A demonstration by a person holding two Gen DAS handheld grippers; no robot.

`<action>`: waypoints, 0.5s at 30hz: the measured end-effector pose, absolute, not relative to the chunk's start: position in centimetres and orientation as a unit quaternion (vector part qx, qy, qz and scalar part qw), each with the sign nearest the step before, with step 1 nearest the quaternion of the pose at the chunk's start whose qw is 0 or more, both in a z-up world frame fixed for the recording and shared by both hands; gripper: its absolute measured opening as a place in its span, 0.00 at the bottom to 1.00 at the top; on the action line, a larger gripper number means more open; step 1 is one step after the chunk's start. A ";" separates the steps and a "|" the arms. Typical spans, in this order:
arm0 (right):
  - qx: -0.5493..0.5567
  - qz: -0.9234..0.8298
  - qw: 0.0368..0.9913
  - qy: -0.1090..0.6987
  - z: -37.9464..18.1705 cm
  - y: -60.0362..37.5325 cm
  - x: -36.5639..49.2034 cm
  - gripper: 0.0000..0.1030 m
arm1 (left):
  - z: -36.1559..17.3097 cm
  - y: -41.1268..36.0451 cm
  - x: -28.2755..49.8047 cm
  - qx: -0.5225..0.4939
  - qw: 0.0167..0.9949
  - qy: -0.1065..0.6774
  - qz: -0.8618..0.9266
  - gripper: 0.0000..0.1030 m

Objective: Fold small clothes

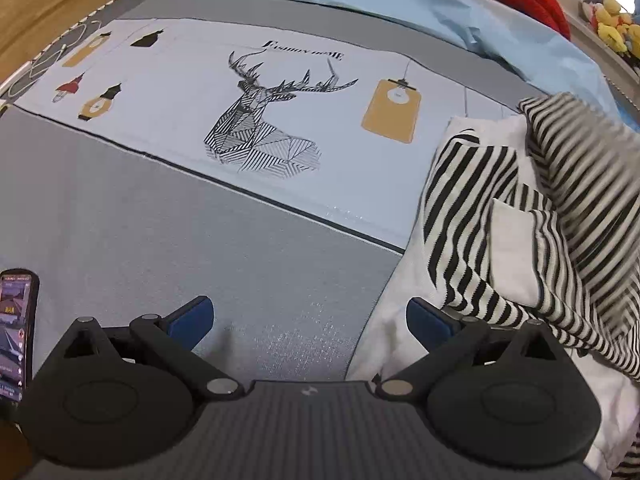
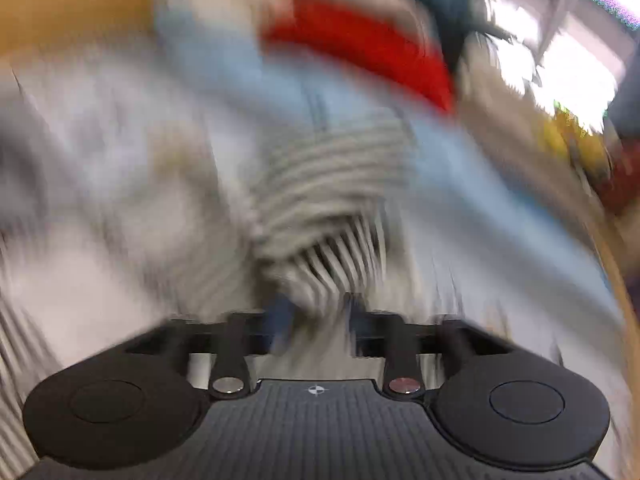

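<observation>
A: Where's the garment right now?

B: In your left wrist view, the striped garment (image 1: 520,216) is heaped at the right edge of the frame, black-and-white bands crumpled over a white part, lying on the grey bedspread (image 1: 160,240). Your left gripper (image 1: 310,316) hangs with its jaws wide and nothing between them; the right-hand pad sits just beside the white hem.

A: And my right one?

B: The right wrist view is smeared with blur. Your right gripper (image 2: 316,320) looks partly apart with striped cloth bunched just ahead of the fingers, but whether the pads press on it I cannot tell.

A: So how do I do this well?

B: I'd say spread it first. Take the hem at the lower right with the left gripper, pinch a single layer, and draw it toward the open centre of the frame. Avoid the phone (image 1: 16,332) at the lower left.
</observation>
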State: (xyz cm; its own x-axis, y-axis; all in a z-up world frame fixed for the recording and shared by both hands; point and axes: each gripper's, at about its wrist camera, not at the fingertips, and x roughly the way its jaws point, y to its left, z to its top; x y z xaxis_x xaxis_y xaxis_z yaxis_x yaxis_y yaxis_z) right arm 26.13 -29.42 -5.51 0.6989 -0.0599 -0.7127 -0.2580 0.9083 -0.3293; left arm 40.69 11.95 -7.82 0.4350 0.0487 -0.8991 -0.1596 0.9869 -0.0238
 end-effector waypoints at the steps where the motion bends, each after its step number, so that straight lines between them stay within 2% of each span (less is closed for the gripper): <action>1: -0.228 0.020 0.889 0.397 -7.3 -29.7 24.4 0.51 | -8.0 11.8 40.8 -0.051 0.845 0.529 0.062 1.00; 3: -0.237 -0.004 0.900 0.366 -7.8 -29.2 22.6 0.52 | -8.3 11.7 40.8 -0.047 0.841 0.535 0.070 1.00; 6: -0.207 0.019 0.938 0.278 -6.0 -26.6 22.0 0.64 | -8.7 11.5 40.8 -0.046 0.839 0.537 0.077 1.00; 9: -0.204 0.078 0.948 0.229 -6.0 -22.8 25.0 0.65 | -8.6 11.4 40.8 -0.040 0.843 0.531 0.081 1.00; 11: -0.193 0.099 0.946 0.243 -7.0 -20.3 28.8 0.64 | -8.6 11.2 40.9 -0.033 0.846 0.526 0.084 1.00; 14: -0.148 0.087 0.932 0.319 -9.5 -18.4 35.7 0.64 | -8.7 11.1 41.3 -0.028 0.845 0.527 0.086 1.00; 15: -0.149 0.067 0.919 0.360 -10.7 -17.9 37.4 0.61 | -8.8 11.2 41.4 -0.029 0.843 0.530 0.085 1.00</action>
State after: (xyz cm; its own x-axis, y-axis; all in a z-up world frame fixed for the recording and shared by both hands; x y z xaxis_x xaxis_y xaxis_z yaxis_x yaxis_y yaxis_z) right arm 37.42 -17.88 -10.66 0.7324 0.0157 -0.6807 -0.2305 0.9464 -0.2262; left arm 41.38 11.17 -8.78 0.4230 0.1131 -0.8990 -0.1739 0.9839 0.0419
